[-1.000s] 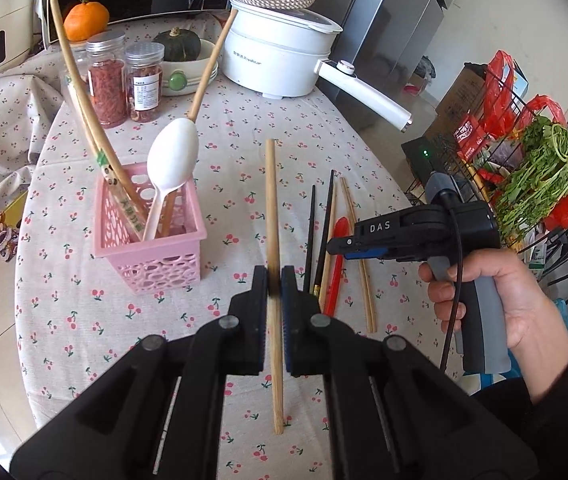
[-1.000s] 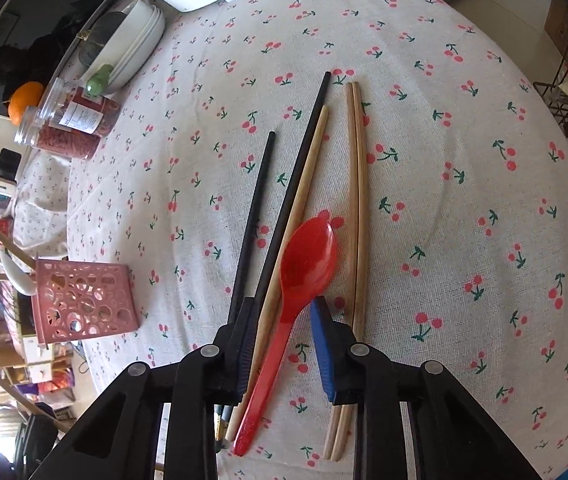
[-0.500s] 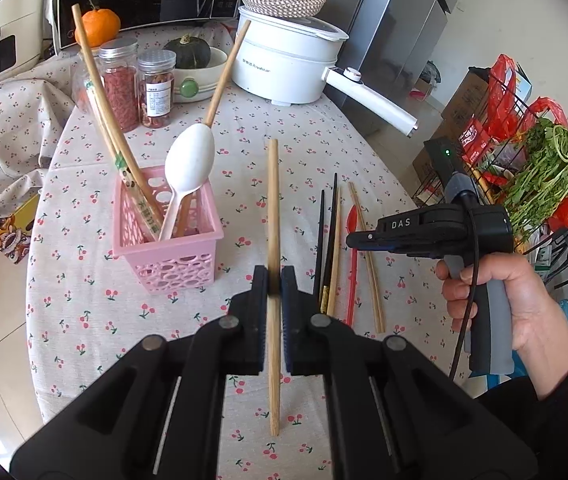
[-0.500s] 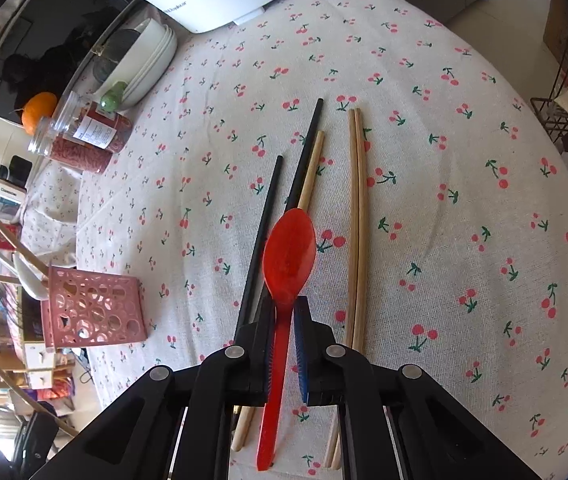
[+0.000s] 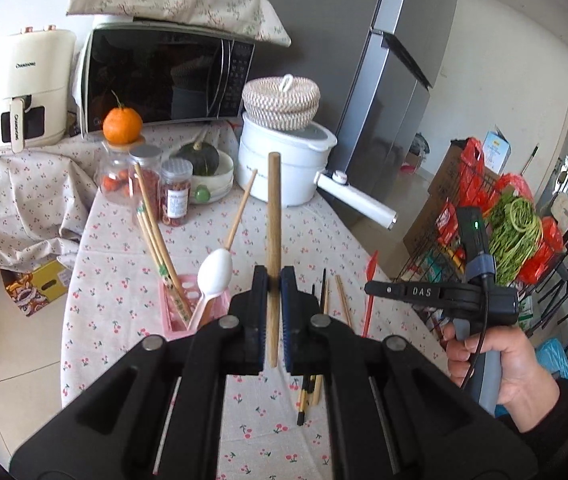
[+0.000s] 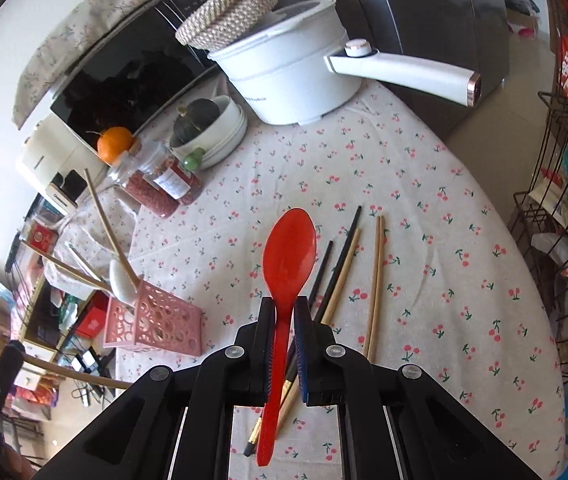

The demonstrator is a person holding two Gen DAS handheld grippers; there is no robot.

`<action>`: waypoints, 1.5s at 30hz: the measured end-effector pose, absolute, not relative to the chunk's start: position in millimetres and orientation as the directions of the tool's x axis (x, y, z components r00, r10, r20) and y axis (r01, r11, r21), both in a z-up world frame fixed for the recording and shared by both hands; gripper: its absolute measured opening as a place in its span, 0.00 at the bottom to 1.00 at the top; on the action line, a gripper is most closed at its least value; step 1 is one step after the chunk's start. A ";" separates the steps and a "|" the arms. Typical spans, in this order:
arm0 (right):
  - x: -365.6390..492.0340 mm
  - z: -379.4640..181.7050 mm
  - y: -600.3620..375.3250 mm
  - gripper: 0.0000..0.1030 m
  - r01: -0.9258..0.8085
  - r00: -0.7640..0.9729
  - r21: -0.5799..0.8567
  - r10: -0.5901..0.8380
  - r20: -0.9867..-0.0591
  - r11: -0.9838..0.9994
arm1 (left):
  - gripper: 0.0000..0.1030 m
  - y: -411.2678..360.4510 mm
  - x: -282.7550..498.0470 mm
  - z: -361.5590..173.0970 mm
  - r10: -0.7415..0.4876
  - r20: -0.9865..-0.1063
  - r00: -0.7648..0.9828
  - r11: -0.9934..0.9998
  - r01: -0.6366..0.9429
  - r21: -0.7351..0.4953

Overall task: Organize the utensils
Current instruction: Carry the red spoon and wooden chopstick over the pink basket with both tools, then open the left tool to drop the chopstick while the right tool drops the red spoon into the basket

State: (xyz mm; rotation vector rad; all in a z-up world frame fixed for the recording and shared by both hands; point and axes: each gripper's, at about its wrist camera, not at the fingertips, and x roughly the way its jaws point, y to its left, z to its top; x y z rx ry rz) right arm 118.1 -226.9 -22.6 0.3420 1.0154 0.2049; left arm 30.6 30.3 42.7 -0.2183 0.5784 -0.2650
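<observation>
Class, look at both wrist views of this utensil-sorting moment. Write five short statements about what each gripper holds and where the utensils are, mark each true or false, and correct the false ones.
1. The right gripper is shut on the red spoon. True.
2. The left gripper is open and holds nothing. False: it is shut on a wooden chopstick.
3. The white spoon stands in the pink basket. True.
4. Every chopstick is already in the basket. False: black chopsticks and a light wooden pair lie on the tablecloth.
5. The orange lies on the tablecloth beside the basket. False: it sits on top of a jar.
</observation>
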 end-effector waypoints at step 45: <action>104.9 46.5 -117.7 0.09 -0.275 0.767 0.311 0.402 -0.500 0.910 | 0.65 104.2 73.1 -9.4 -0.182 -0.662 0.727 0.926 -0.099 -0.364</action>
